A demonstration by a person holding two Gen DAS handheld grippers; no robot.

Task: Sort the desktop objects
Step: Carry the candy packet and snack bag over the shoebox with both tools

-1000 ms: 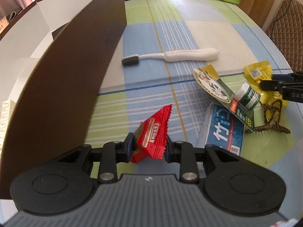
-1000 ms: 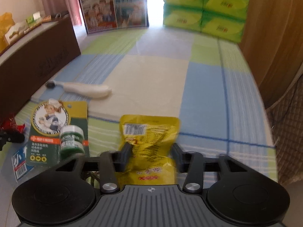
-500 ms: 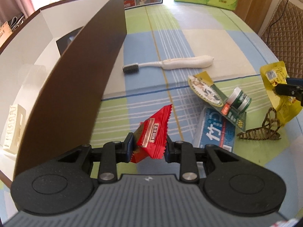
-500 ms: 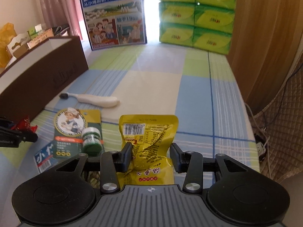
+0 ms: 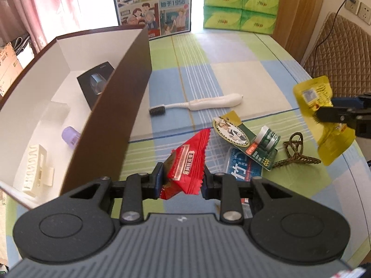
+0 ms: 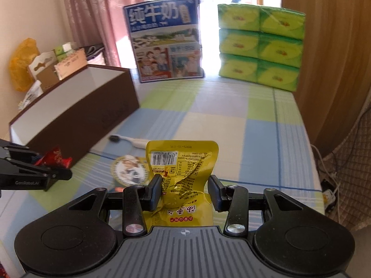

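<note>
While the left gripper [image 5: 182, 180] fingers clamp a red snack packet [image 5: 187, 165] just right of the brown box [image 5: 111, 125], the right gripper [image 6: 184, 193] fingers pinch a yellow pouch [image 6: 182, 162] whose lower end is hidden, above the table [image 6: 231, 127].

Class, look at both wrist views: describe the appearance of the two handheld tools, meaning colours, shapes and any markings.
The left tool and right tool match: black linkage fingers with silver pivot screws, a grey ribbed body flanked by two round black discs. From the right wrist view, the left tool's side carries small pale lettering, too blurred to read.
</note>
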